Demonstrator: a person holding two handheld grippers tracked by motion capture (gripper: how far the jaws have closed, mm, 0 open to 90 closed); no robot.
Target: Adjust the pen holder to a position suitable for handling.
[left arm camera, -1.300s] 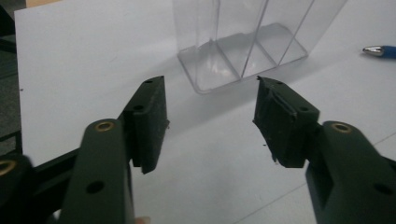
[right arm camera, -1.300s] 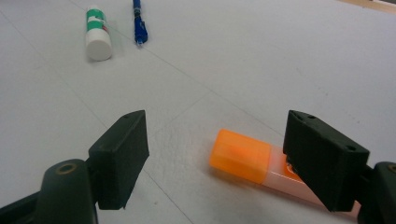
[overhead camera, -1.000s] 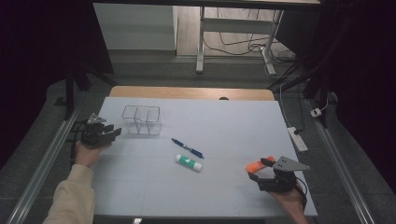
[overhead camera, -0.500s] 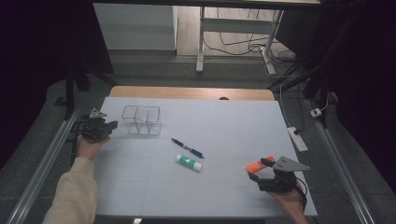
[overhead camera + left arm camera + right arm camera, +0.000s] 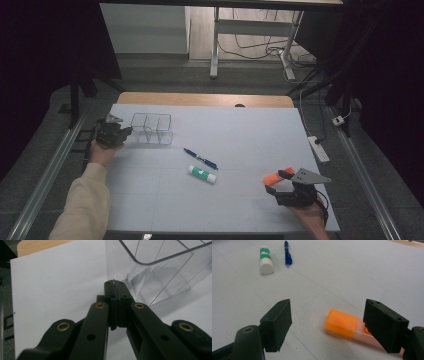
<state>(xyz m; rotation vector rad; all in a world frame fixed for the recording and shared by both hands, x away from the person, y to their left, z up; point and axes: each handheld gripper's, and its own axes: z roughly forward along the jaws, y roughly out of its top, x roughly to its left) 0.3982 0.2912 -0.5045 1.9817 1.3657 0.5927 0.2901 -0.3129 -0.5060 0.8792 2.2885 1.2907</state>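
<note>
Your left tool (image 5: 115,287) was closed, its black jaws pressed flat together with nothing visible between them, and its tip sat just beside the near wall of the clear plastic organiser (image 5: 151,128) at the far left of the bench (image 5: 240,130). In the left gripper view I could not tell whether the tip touched that wall or stood a hair off it. Your right tool (image 5: 328,325) was open, jaws spread wide on either side of the orange highlighter (image 5: 344,326), which lay flat on the bench near its right front corner; the right jaw stood just beside the barrel, the left jaw well apart from the cap, and neither pad pressed on it.

The risks, as I judged them: the organiser looked light, thin-walled and slick, so a nudge from the closed left tool could have slid it across the smooth bench rather than steadied it. The highlighter lay off-centre between the right jaws, so closing there could have pushed it sideways or pinched only the cap, and a smooth rounded plastic body tends to squirt out of hard flat pads.

The organiser was transparent, with rounded corners and thin dividers forming compartments. The highlighter had a translucent orange cap and a paler body. Farther off lay a white glue stick (image 5: 266,258) with a green label and a slim blue pen (image 5: 287,252), both round and likely to roll. The bench top was matte and pale.
</note>
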